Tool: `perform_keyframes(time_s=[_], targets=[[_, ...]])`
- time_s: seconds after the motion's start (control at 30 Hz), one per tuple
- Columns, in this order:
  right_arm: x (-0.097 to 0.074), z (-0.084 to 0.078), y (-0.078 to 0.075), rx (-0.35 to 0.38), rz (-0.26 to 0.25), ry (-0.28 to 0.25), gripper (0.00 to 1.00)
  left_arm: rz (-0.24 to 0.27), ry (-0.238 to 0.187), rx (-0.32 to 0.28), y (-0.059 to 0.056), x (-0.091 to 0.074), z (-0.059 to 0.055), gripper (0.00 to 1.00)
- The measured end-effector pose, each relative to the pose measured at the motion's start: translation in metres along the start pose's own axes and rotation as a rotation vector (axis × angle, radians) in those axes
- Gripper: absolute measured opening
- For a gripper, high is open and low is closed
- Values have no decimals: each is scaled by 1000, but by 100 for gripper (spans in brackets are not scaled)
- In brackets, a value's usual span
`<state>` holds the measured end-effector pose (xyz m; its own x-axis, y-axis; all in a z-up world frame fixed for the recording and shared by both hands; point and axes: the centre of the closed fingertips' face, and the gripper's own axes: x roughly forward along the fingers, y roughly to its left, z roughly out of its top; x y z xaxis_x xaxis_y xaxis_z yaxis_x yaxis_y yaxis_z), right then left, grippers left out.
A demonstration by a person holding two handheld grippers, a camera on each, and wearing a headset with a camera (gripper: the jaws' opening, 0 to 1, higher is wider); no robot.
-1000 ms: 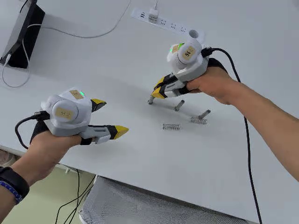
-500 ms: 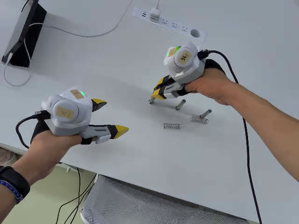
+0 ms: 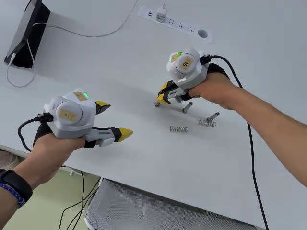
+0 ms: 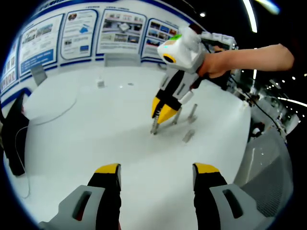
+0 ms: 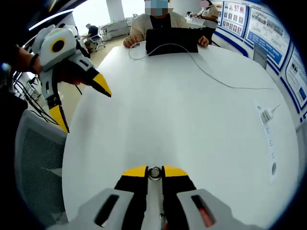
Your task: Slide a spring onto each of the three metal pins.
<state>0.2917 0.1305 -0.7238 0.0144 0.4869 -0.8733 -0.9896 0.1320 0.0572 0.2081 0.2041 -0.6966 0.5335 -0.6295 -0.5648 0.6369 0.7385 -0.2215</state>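
Note:
Three short metal pins stand on the white table: a left pin [image 3: 156, 103], a middle pin [image 3: 186, 107] and a right pin [image 3: 211, 116]. My right gripper [image 3: 162, 98] is shut on a spring, whose round end [image 5: 154, 172] shows between the yellow tips. It holds the spring right over the left pin [image 4: 154, 126]. One loose spring [image 3: 178, 129] lies in front of the pins. Another spring [image 3: 206, 123] lies against the right pin. My left gripper [image 3: 115, 120] hovers open near the table's front edge, with nothing between its fingers [image 4: 108, 168].
A white power strip [image 3: 175, 21] lies at the back of the table. A black device [image 3: 26, 31] with white cables sits at the back left. A grey mesh chair [image 3: 144, 208] stands below the table's front edge. People sit at the table's far end [image 5: 165, 21].
My right gripper has tipped more steeply and settled closer onto the left pin. The left gripper has stayed where it was; the head view has shifted a little.

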Motion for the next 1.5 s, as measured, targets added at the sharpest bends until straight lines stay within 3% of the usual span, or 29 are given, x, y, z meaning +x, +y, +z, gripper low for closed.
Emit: perform_keyframes(time_s=[0.97, 1.23, 1.5], targets=[[13, -6, 4, 16, 6, 11, 13, -3, 4, -5, -2, 0, -1, 61], [8, -5, 8, 33, 16, -4, 21, -2, 1, -5, -2, -1, 0, 62], [-5, -2, 0, 74, -21, -35, 33, -5, -1, -5, -5, -1, 1, 62]])
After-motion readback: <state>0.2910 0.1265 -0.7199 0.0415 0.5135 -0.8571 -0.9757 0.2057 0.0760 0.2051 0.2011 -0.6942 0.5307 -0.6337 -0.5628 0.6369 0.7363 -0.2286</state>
